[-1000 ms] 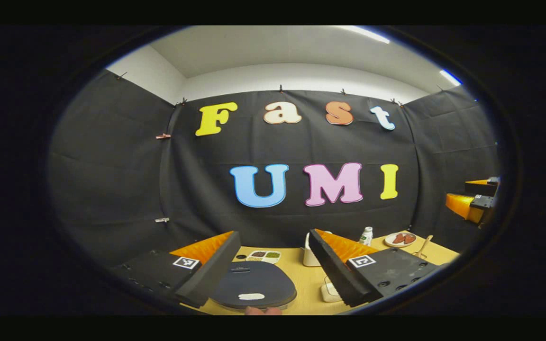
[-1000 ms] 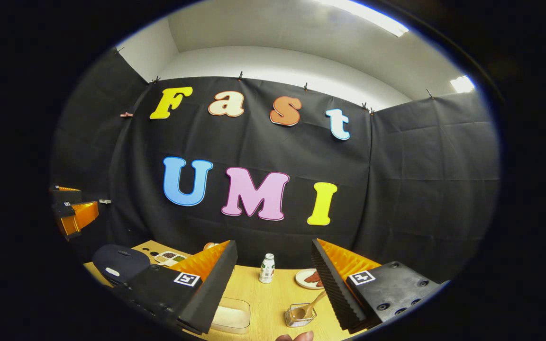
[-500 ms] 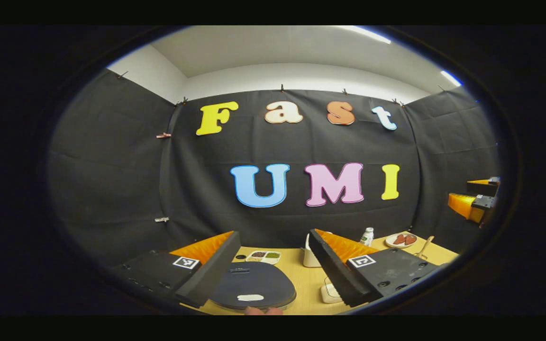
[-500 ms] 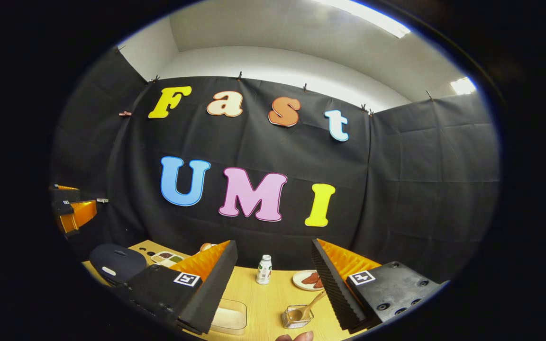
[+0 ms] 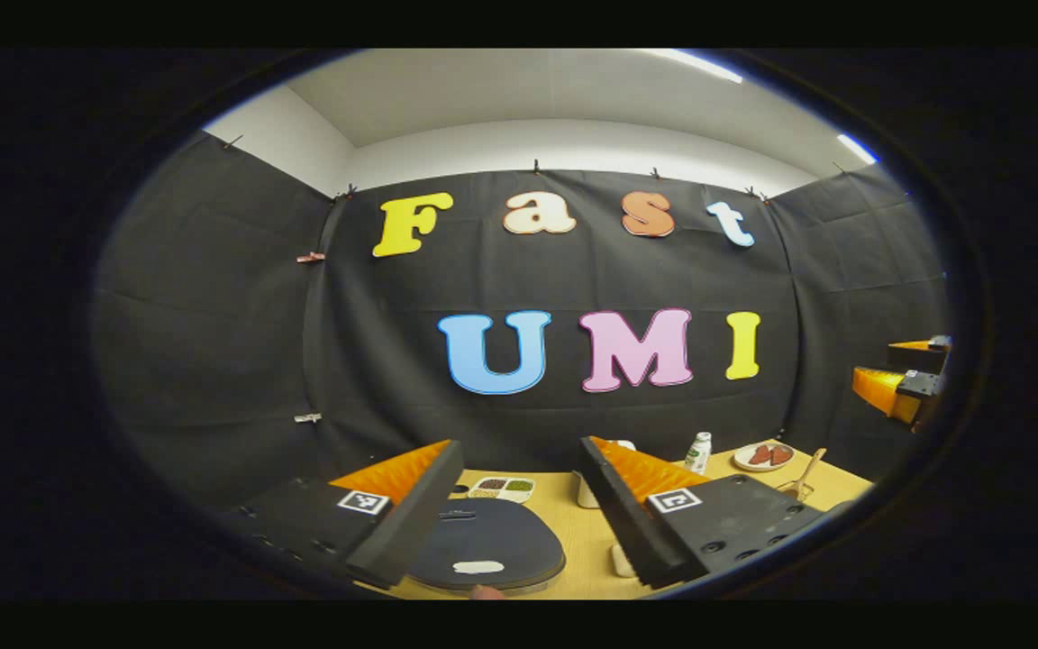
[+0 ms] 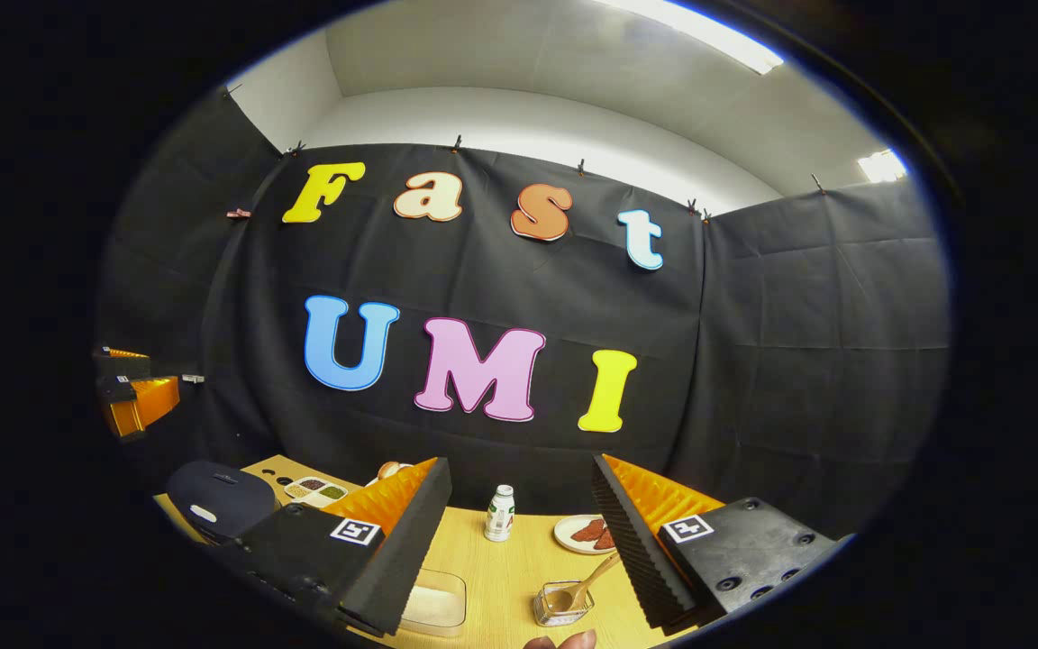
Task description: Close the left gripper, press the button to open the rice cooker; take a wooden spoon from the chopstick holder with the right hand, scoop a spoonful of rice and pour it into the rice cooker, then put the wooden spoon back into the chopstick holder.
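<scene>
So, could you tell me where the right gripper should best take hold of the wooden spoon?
Probably on the bare handle of the light wooden spoon, from above: its bowl sits inside the small clear holder and the handle leans up to the right, clear of the rim.

A small bottle [image 6: 501,512] stands near a plate [image 6: 578,534].

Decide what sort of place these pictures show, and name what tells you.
Probably a staged kitchen booth for recording: black cloth walls a wooden table set with a rice cooker, a plate and a spoon in its holder.
</scene>
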A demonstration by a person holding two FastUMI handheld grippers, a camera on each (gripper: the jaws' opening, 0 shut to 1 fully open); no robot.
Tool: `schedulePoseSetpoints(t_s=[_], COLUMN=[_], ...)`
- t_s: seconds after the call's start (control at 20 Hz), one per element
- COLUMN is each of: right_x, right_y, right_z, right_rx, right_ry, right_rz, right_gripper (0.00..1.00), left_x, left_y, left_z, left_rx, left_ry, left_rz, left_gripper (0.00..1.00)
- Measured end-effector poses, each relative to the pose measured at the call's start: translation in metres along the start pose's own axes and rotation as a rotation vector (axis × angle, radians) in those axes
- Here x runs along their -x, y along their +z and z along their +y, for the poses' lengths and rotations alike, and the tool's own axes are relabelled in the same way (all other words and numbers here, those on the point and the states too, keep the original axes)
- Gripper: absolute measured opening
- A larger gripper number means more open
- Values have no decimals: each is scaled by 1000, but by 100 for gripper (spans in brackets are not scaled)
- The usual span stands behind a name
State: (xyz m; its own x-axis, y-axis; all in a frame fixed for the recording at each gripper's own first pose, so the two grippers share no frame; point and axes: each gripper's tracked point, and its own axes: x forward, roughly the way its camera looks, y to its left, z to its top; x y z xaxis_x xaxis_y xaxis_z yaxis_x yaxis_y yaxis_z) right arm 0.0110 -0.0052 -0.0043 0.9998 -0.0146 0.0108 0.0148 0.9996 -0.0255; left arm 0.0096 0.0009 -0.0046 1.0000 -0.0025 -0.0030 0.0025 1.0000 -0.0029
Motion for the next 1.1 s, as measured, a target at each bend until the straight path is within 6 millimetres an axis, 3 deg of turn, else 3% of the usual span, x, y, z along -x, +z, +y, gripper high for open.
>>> schedulePoseSetpoints(t_s=[0.15, 0.25, 0.3, 0.4, 0.45, 0.6, 1.1], right_x=[-2, 0, 0, 1, 1, 1, 4], right_y=[0, -1, -1, -1, -1, -2, -11], right_z=[1, 2, 2, 1, 1, -1, -6], right_rx=[3, 8, 10, 10, 11, 14, 24], right_ry=[2, 3, 3, 4, 3, 1, -12], right_rz=[-2, -3, -3, -5, -5, -3, 14], right_gripper=[98, 97, 97, 98, 98, 98, 98], left_x=[0, 0, 0, 2, 2, 3, 1], left_y=[3, 0, -5, -12, -14, -39, -176], left_z=[0, -6, -6, -3, -5, -2, 30], left_rx=[0, 5, 4, 1, 11, 29, 216], left_ry=[-20, -58, -64, -71, -94, -130, -127], left_rz=[-10, 2, 14, 37, 52, 128, 573], left_gripper=[67, 46, 31, 12, 7, 6, 7])
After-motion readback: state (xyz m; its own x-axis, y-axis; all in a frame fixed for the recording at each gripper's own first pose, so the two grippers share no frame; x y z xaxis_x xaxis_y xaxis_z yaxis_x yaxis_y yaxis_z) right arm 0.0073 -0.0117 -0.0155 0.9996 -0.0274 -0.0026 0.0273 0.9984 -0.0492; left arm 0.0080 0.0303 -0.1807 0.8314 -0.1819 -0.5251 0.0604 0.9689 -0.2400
